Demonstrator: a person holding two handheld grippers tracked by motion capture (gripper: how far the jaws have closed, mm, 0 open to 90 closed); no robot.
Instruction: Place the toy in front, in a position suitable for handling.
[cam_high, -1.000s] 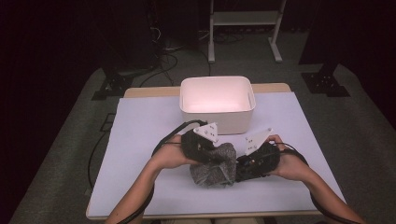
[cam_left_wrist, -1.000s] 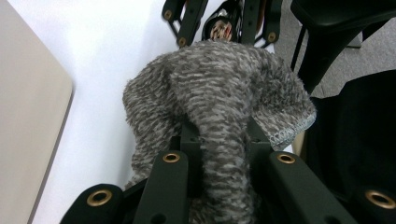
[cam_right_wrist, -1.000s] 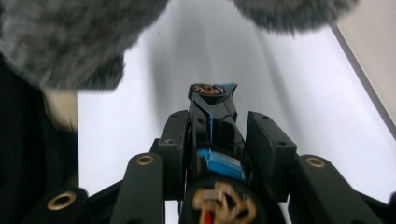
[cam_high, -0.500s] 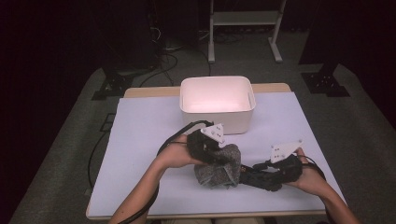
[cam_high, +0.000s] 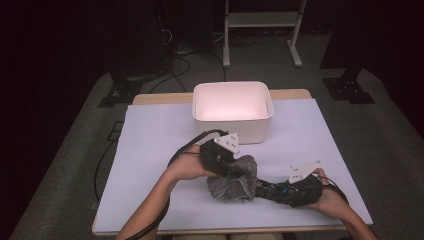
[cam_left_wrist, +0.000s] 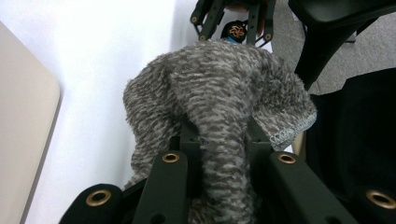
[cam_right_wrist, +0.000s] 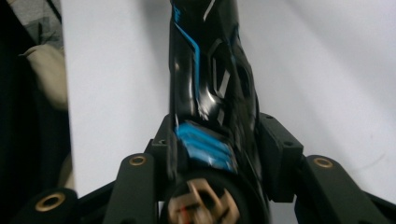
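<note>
While the white table (cam_high: 150, 150) holds a cream bin (cam_high: 232, 112) at its far middle, the work goes on at the near edge. A fuzzy grey sock (cam_high: 232, 180) sits there in a soft lump, near the middle of the table and a bit to the right. It has light and dark grey flecks and a thin pale stitched edge. Its long side runs left to right, and one end points at the right tongs. The left gripper (cam_high: 220, 160) comes in from the left and its jaws are pinched tight on a fold of the sock. The right gripper (cam_high: 267, 191) lies low to the right of the sock. Its jaws have just been opening, and a shiny black thing with blue stripes (cam_right_wrist: 210, 93) sits snug between them, pointing away toward the sock.
</note>
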